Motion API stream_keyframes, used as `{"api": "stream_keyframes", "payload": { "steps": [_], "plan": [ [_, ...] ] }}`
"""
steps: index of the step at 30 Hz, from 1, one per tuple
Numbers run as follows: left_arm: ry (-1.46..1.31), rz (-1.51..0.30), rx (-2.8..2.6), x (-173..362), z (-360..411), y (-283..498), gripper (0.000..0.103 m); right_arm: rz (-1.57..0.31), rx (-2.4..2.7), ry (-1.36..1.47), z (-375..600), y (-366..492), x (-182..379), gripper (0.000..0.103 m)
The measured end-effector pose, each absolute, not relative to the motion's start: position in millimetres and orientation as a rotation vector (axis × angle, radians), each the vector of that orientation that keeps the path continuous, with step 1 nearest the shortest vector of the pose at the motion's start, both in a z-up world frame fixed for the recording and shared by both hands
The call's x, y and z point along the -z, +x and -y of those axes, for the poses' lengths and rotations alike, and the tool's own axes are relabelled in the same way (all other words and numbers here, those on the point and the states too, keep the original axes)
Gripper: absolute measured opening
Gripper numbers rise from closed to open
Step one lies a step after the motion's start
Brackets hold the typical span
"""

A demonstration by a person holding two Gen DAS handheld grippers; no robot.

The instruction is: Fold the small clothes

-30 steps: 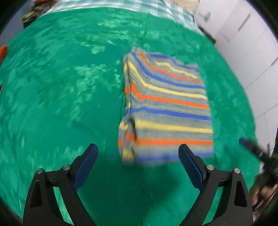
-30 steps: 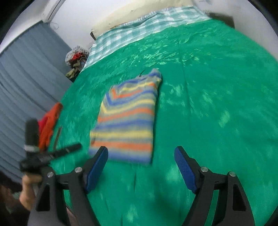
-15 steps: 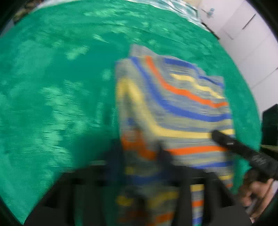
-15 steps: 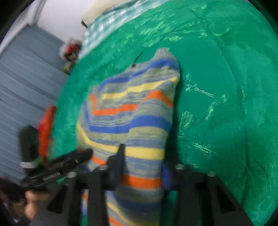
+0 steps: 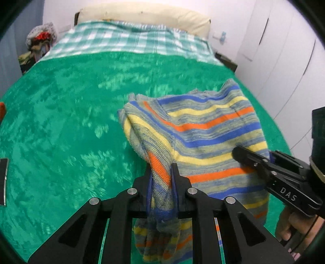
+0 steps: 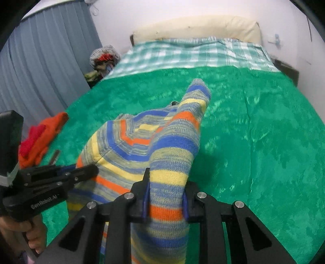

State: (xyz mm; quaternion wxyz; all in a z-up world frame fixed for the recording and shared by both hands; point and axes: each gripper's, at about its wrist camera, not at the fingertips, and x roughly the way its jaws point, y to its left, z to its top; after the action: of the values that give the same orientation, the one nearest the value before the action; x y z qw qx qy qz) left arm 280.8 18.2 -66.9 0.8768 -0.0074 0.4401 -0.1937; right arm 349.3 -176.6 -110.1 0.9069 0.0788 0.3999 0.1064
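Note:
A small striped knit sweater (image 5: 205,130), grey with blue, yellow and orange bands, is lifted off the green blanket (image 5: 61,126). My left gripper (image 5: 161,178) is shut on its near left corner. My right gripper (image 6: 165,182) is shut on its near right corner. The sweater (image 6: 162,138) hangs between them, its far end still resting on the blanket. Each gripper shows in the other's view: the right one (image 5: 243,154) and the left one (image 6: 89,169), both clamped on the sweater's edge.
The bed has a green-and-white checked sheet (image 5: 130,40) and a cream pillow (image 5: 142,14) at its head. Red and orange clothes (image 6: 38,138) lie at the blanket's left edge. Grey curtains (image 6: 40,67) hang on the left, white wardrobe doors (image 5: 284,50) on the right.
Both grippers went from open above the flat folded sweater to shut on its near corners, then lifted that end up off the blanket.

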Motion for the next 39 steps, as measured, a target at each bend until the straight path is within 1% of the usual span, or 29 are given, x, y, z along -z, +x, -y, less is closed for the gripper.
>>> {"api": "stream_keyframes", "payload": {
  "steps": [4,5,6,7,8,9,13,14,15,17,22,26,33,39],
  "plan": [
    [-0.010,-0.891,0.393,54,-21,273,0.017,-0.817,-0.240,0.201,179,348,97,0.025],
    [-0.001,-0.898,0.378,60,-23,276,0.026,-0.827,-0.241,0.222,180,350,99,0.026],
    [0.019,-0.919,0.343,70,-20,280,0.042,-0.846,-0.237,0.233,182,349,102,0.028],
    [0.059,-0.947,0.279,86,-20,280,0.058,-0.893,-0.214,0.228,185,350,110,0.040],
    [0.084,-0.964,0.236,96,-22,279,0.087,-0.933,-0.171,0.206,189,350,118,0.066],
    [0.108,-0.974,0.183,107,-28,273,0.093,-0.964,-0.109,0.180,194,346,125,0.086],
    [0.138,-0.997,0.125,132,-48,229,0.094,-1.000,-0.057,0.129,215,308,140,0.087],
    [0.144,-0.997,0.113,133,-50,218,0.095,-1.011,-0.042,0.117,219,296,143,0.088],
    [0.150,-0.989,0.099,132,-51,207,0.095,-1.021,-0.026,0.104,222,284,145,0.093],
    [0.163,-0.965,0.072,128,-49,186,0.097,-1.033,-0.004,0.079,226,258,146,0.099],
    [0.182,-0.913,0.043,102,-39,139,0.100,-1.030,0.042,0.011,228,200,141,0.099],
    [0.228,-0.860,0.030,82,-32,115,0.101,-0.992,0.056,0.009,226,162,125,0.100],
    [0.235,-0.807,0.002,53,-31,83,0.101,-0.953,0.038,-0.016,212,125,101,0.100],
    [0.206,-0.810,0.003,39,-30,55,0.101,-0.947,0.012,-0.016,205,102,86,0.100]
  ]
}}
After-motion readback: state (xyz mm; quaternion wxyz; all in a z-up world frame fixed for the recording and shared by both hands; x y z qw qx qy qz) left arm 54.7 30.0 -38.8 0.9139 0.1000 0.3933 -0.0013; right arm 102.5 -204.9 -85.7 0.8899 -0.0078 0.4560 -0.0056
